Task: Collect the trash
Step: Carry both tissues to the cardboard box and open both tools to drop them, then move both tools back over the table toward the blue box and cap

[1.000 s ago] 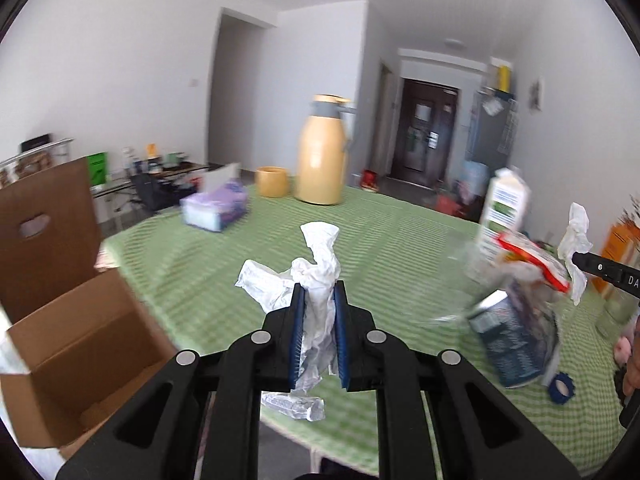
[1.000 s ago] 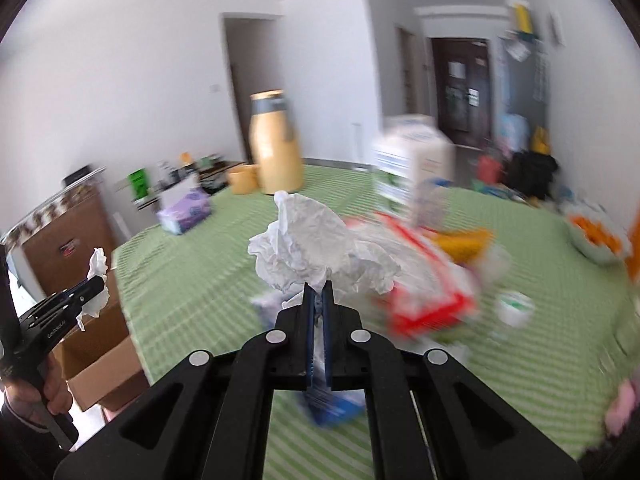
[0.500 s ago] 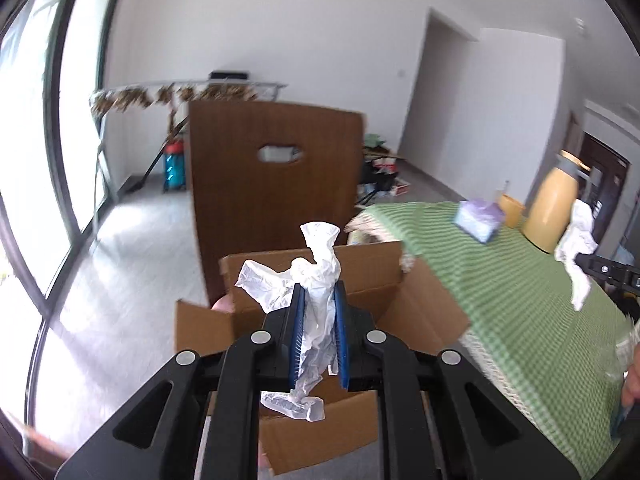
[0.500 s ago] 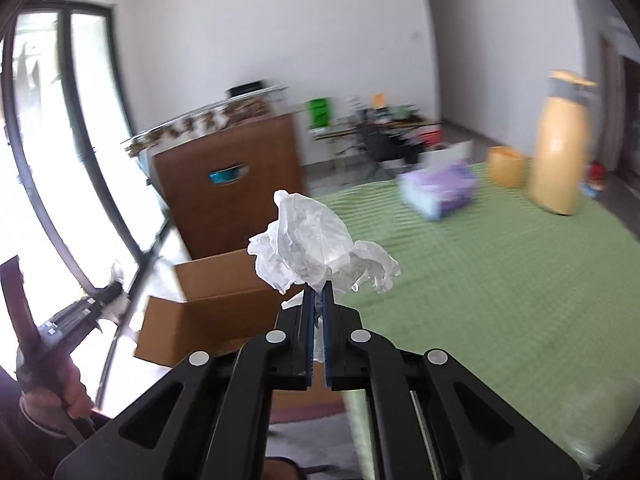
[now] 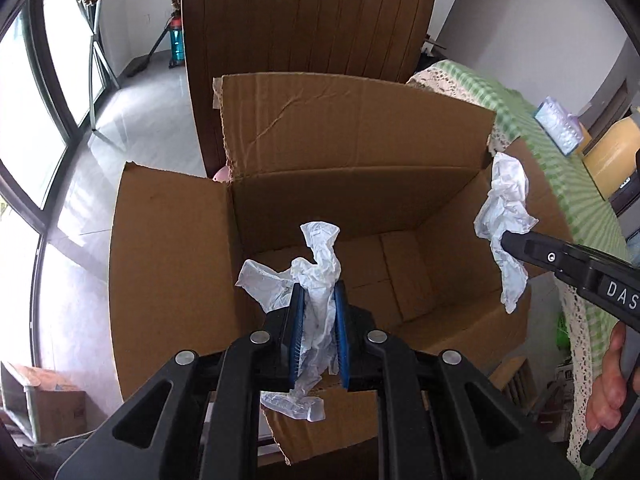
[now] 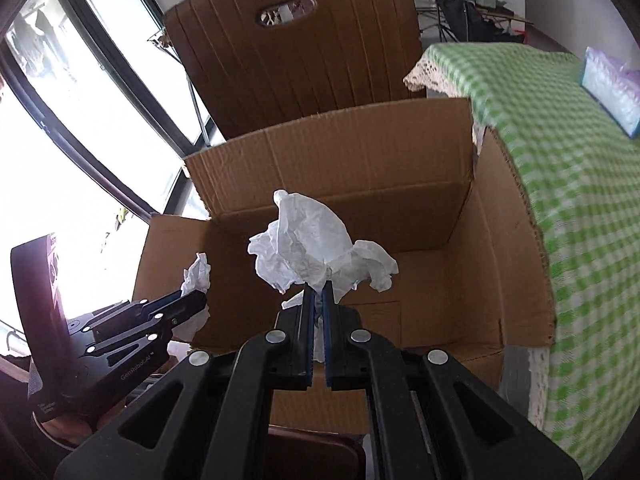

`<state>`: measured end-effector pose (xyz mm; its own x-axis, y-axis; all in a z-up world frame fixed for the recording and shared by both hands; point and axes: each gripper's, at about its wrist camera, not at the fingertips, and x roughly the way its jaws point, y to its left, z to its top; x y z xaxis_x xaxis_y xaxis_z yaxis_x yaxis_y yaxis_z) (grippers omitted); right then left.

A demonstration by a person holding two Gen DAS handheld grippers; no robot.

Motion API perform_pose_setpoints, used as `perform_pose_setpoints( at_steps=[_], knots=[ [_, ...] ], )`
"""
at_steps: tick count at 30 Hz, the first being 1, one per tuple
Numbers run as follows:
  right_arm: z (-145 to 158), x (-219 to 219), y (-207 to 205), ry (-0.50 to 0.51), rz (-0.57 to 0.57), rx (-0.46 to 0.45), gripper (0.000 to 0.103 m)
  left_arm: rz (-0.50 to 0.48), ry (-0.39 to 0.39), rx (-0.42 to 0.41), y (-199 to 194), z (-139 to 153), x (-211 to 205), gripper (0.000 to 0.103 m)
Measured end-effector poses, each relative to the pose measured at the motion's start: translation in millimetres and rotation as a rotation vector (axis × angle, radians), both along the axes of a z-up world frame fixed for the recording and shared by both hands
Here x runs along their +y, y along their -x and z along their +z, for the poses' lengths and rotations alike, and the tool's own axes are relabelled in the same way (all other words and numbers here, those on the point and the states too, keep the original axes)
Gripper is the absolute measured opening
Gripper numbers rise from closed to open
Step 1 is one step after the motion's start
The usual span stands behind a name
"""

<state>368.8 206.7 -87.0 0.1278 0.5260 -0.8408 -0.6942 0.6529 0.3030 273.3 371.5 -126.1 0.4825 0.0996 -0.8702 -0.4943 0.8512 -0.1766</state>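
1. Left wrist view: the left gripper (image 5: 318, 300) points steeply down over an open cardboard box (image 5: 360, 152) on the floor; its blue fingers (image 5: 297, 332) are clamped on a crumpled white tissue (image 5: 316, 276), which sticks up toward 12 o'clock and hangs out below the pads toward 6 o'clock; the tissue hangs above the box's opening, not yet inside.
2. Same view, at 3 o'clock: the right gripper (image 5: 506, 240) reaches in from the edge, pinched shut on a second white tissue wad (image 5: 506, 196) above the box's right flap; a bare hand (image 5: 606, 384) holds its handle at 4 o'clock.
3. Same view, behind the box at 12 o'clock stands a brown wooden chair back (image 5: 304, 20) with a slot handle; the green checked tabletop (image 5: 560, 168) runs off at 2 o'clock, with a purple tissue pack (image 5: 558, 128) and a yellow jug (image 5: 612, 160) on it.
4. Right wrist view: the right gripper (image 6: 318, 292) also tilts down over the cardboard box (image 6: 352, 160); its fingers (image 6: 308, 340) are pressed together on the tissue wad (image 6: 312, 252), which billows above the tips.
5. Same view, at 8 o'clock: the left gripper (image 6: 198, 296) shows side-on with its tissue (image 6: 198, 274) at the tips, just over the box's left flap.
6. Same view: the box floor looks bare; the tabletop (image 6: 560, 168) with its lace edge touches the box's right side at 3 o'clock.
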Motion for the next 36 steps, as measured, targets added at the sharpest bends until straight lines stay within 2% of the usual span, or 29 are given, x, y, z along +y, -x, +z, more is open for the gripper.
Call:
perform_pose_setpoints(
  at_steps=[2, 4, 6, 7, 11, 15, 16, 18, 19, 27, 30, 36],
  knots=[
    [-11, 8, 0, 0.022, 0.008, 0.017, 0.004, -0.001, 0.011, 0.032, -8, -5, 0, 0.017],
    [-23, 18, -1, 0.044, 0.028, 0.038, 0.004, -0.02, 0.018, 0.063, -12, -12, 0, 0.029],
    [-33, 20, 1, 0.06, 0.035, 0.046, 0.004, -0.018, 0.051, 0.086, -13, -18, 2, 0.051],
    [-39, 23, 1, 0.073, 0.039, 0.056, 0.004, -0.014, 0.061, 0.092, -12, -25, 5, 0.055],
    [-57, 28, -2, 0.115, 0.051, 0.077, 0.005, 0.016, 0.096, 0.095, -12, -25, 12, 0.062],
    [-75, 29, -4, 0.148, 0.059, 0.104, 0.006, 0.026, 0.079, 0.077, -7, -18, 15, 0.066],
    [-79, 29, -3, 0.163, 0.062, 0.103, 0.01, 0.025, 0.074, 0.072, -6, -16, 15, 0.067],
    [-83, 30, -4, 0.194, 0.037, 0.084, 0.053, 0.021, 0.066, 0.063, -5, -11, 16, 0.068],
    [-82, 24, 3, 0.188, 0.028, 0.082, 0.057, 0.02, 0.053, 0.057, -5, -8, 15, 0.068],
    [-49, 9, 11, 0.148, 0.001, 0.0, 0.057, 0.03, 0.019, 0.032, 8, 10, 13, 0.07],
    [-20, -2, 17, 0.107, -0.025, -0.082, 0.057, 0.032, -0.001, -0.009, 14, 21, 9, 0.074],
    [61, -61, 41, -0.041, -0.12, -0.332, 0.057, 0.045, -0.169, -0.187, 38, 70, -15, 0.077]
  ],
)
